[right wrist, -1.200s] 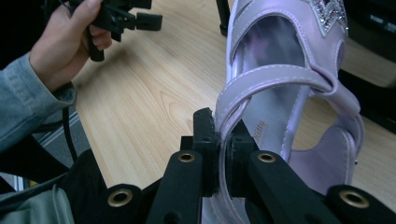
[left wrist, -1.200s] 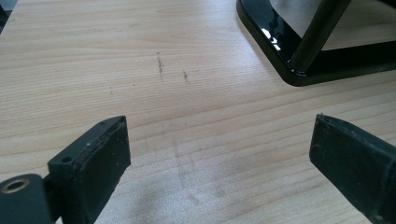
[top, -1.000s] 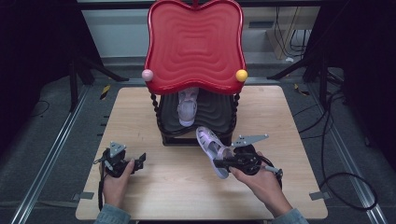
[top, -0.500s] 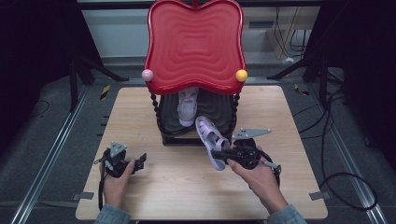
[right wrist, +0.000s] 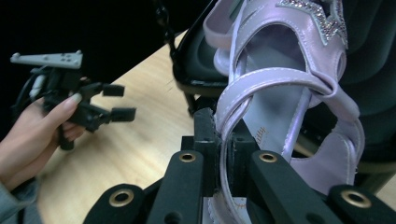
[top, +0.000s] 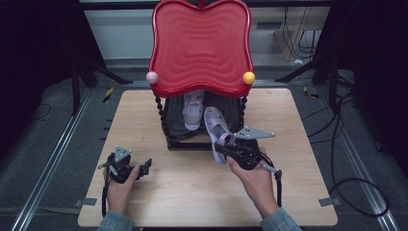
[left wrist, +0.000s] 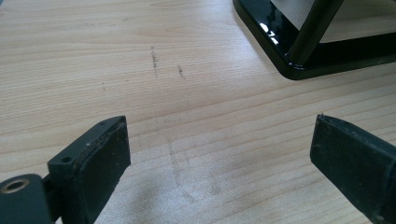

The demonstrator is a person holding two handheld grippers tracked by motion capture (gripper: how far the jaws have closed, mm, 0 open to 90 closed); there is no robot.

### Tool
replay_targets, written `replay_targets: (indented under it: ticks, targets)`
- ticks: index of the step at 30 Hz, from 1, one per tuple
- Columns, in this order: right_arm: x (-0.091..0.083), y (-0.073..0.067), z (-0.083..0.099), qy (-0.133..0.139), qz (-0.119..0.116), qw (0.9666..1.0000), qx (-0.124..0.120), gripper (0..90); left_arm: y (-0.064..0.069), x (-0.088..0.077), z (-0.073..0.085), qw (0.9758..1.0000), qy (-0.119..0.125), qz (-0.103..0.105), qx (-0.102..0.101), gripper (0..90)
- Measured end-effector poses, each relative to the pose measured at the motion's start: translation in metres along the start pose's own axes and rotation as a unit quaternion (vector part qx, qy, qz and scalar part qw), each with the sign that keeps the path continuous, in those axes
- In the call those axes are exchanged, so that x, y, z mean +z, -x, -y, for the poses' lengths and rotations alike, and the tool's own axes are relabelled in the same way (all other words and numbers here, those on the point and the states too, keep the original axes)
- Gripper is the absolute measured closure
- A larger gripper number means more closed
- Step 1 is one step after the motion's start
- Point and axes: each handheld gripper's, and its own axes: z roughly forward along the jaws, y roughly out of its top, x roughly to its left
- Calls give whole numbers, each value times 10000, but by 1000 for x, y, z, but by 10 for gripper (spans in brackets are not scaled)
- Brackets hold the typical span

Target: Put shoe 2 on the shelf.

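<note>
With the right gripper [top: 224, 144] clamped on the sandal's [top: 215, 126] strap, the toe needed steering in beside its mate [top: 192, 111] on the rack [top: 183, 139], left gripper [top: 142, 166] idle and open

Two lilac sandals [top: 217, 132] [top: 193, 109], one red-topped stand [top: 200, 45] (two ball knobs [top: 152, 77] [top: 248, 77], pink and yellow), two grippers [top: 144, 166] [top: 220, 146], one worktop [top: 192, 192].

even overhead light falls on the worktop [top: 192, 192], while the surroundings go dark. the rack base [left wrist: 280, 42] shows small glare spots. soft shadows lie under the left jaws. the nearest jaws are slightly blurred in both gripper views.
</note>
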Motion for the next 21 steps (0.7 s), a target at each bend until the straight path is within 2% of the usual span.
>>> replay_targets:
  ticks: [9,13,21]
  targets:
    - [13,-3,-6,284,342,9990,94,863,1,1,1,10000,-35,-13,55,35]
    - [17,-3,-8,327,456,9983,130,863,1,1,0,10000,-49,0,80,35]
    - [28,-3,-12,523,781,9954,198,861,2,2,1,9999,-80,3,133,35]
